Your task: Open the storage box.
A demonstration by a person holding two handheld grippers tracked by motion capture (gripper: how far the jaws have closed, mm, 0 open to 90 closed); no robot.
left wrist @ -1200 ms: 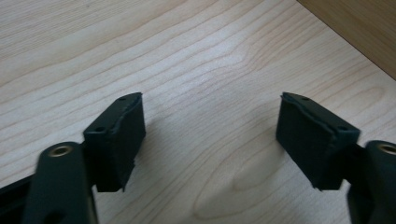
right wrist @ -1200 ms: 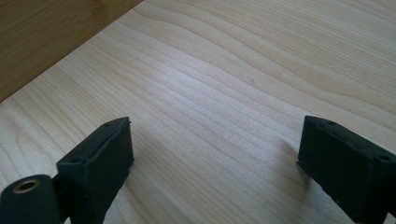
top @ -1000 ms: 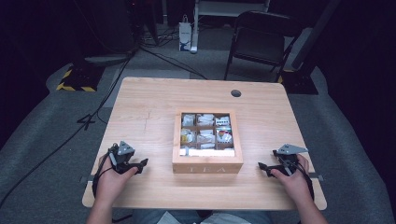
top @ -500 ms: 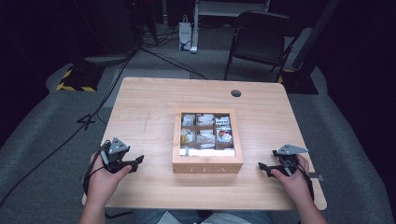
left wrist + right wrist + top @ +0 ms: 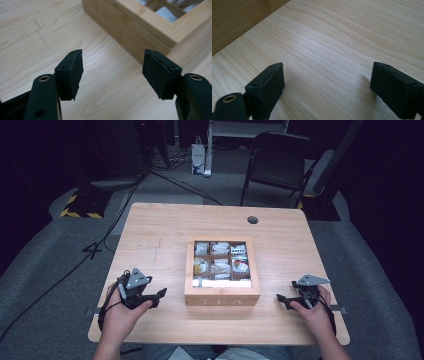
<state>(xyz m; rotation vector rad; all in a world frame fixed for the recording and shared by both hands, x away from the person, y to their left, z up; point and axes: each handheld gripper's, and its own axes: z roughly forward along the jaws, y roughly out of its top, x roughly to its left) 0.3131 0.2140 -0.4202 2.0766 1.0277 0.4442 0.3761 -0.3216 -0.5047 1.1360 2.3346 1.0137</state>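
Observation:
A wooden tea box [image 5: 222, 292] marked TEA stands at the middle of the table, with several compartments of wrapped tea bags [image 5: 220, 262] showing through its top. My left gripper [image 5: 161, 295] hovers left of the box, open, jaws pointing toward it. In the left gripper view it [image 5: 112, 67] holds nothing, and the tea box [image 5: 130, 32] lies ahead at the upper right. My right gripper [image 5: 280, 299] rests low on the table right of the box, open. In the right gripper view it [image 5: 327, 82] is empty over bare wood, the tea box side [image 5: 239, 17] at the upper left.
The light wooden table [image 5: 165, 235] has a round cable hole [image 5: 252, 220] near its far edge. Beyond it stand a black folding chair [image 5: 280, 165], a white bag [image 5: 198, 157] and a yellow-black striped base [image 5: 80, 205]. Cables run across the grey floor at the left.
My left hand has lifted its gripper off the table and brought it a little toward the box. The right hand and the box have stayed put.

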